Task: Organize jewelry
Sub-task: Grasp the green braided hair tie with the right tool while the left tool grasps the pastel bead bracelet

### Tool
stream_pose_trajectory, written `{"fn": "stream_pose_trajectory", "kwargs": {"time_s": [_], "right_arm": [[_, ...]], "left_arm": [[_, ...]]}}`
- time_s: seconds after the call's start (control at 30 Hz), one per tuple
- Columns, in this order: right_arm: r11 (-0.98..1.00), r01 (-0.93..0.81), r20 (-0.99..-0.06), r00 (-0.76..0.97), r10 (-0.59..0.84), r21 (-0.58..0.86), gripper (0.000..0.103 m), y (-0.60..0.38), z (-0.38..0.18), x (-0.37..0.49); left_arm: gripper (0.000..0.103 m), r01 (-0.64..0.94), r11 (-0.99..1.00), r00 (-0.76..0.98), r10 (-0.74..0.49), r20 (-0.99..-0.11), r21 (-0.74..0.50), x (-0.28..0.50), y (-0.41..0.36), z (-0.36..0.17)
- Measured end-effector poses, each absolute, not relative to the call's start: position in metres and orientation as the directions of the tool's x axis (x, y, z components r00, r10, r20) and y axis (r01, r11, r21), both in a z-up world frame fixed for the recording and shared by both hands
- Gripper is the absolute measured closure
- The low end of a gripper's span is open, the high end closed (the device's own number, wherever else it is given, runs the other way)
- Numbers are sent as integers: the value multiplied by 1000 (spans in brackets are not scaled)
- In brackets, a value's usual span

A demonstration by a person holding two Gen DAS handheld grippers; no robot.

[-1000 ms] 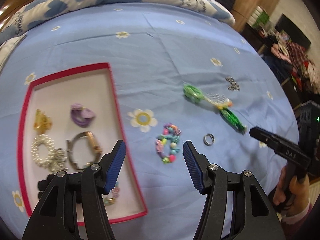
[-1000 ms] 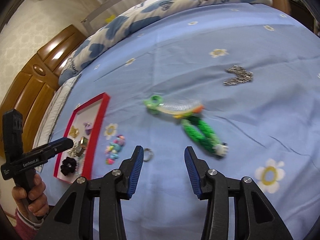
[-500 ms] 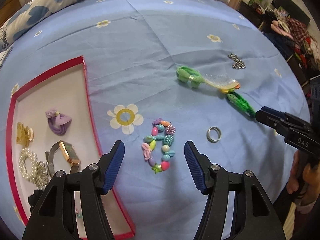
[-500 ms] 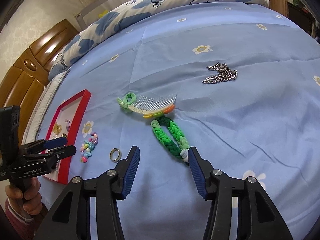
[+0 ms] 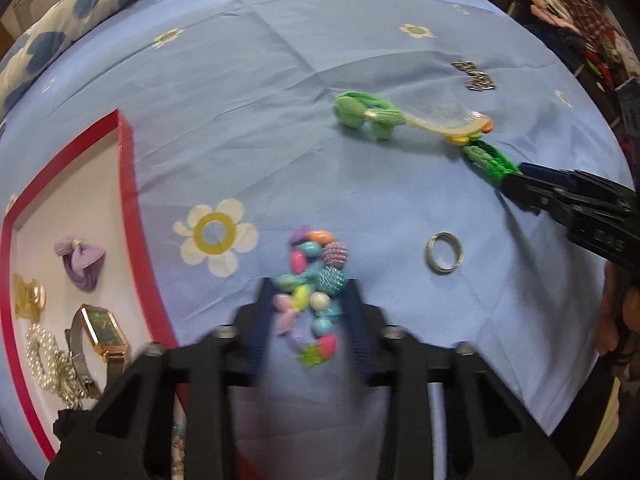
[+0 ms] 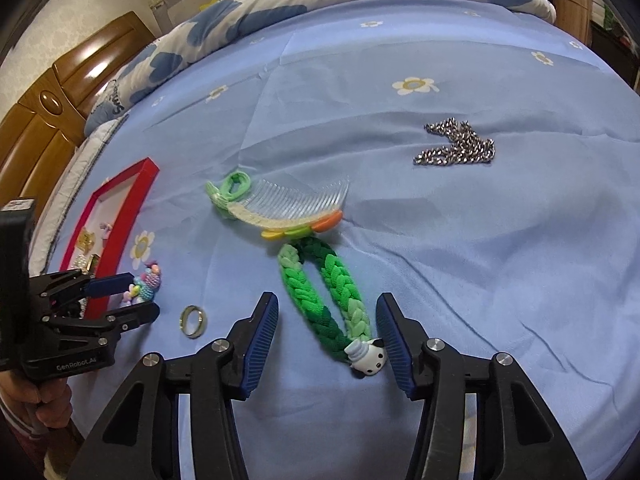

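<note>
Moved: left gripper (image 5: 310, 312) dropped, jaws just narrowing onto bead bracelet (image 5: 314, 288).
Right gripper (image 6: 328, 340): open, straddling green braid (image 6: 328, 300).
Tip: pinch beads squarely before lifting.

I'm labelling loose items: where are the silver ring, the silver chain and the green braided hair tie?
Silver ring (image 5: 444, 253), left wrist view, its band.
Silver chain (image 6: 460, 147), right wrist view, middle links.
Green braided hair tie (image 6: 340, 280), right wrist view, right braid.

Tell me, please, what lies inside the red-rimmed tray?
In the red-rimmed tray: a purple hair tie, gold clip, green-faced watch, pearl strand. The left hand-held gripper covers its near corner.
</note>
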State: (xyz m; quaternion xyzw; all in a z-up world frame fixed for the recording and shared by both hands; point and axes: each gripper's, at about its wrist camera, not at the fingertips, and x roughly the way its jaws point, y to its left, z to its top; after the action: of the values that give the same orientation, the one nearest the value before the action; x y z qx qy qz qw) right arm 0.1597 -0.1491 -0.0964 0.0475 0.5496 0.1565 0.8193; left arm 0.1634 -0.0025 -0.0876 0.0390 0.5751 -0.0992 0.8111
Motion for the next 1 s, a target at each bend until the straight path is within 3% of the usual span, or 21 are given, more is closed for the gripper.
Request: {"fn": "stream_pose_trajectory", "kwargs": {"time_s": [0.07,0.13,0.57,1.0], "right_arm": [[950,-205,-887,352,298,238,76,-148,-97,159],[948,-202,-886,351,303,244,81,-149,-96,158],[888,-156,-808,370,459,433,83,-152,-65,125],[832,-222,-755,350,554,508,83,-105,-43,102]], "left_arm": [[91,208,977,324,-120,-938,-53,165,-6,-88],[91,203,977,331,-128,-935,-62,164,-5,-86],[95,145,965,425,-261,-867,-220,136,27,-39],[95,62,956,517,-277,-810,-287,95,75,-1]]}}
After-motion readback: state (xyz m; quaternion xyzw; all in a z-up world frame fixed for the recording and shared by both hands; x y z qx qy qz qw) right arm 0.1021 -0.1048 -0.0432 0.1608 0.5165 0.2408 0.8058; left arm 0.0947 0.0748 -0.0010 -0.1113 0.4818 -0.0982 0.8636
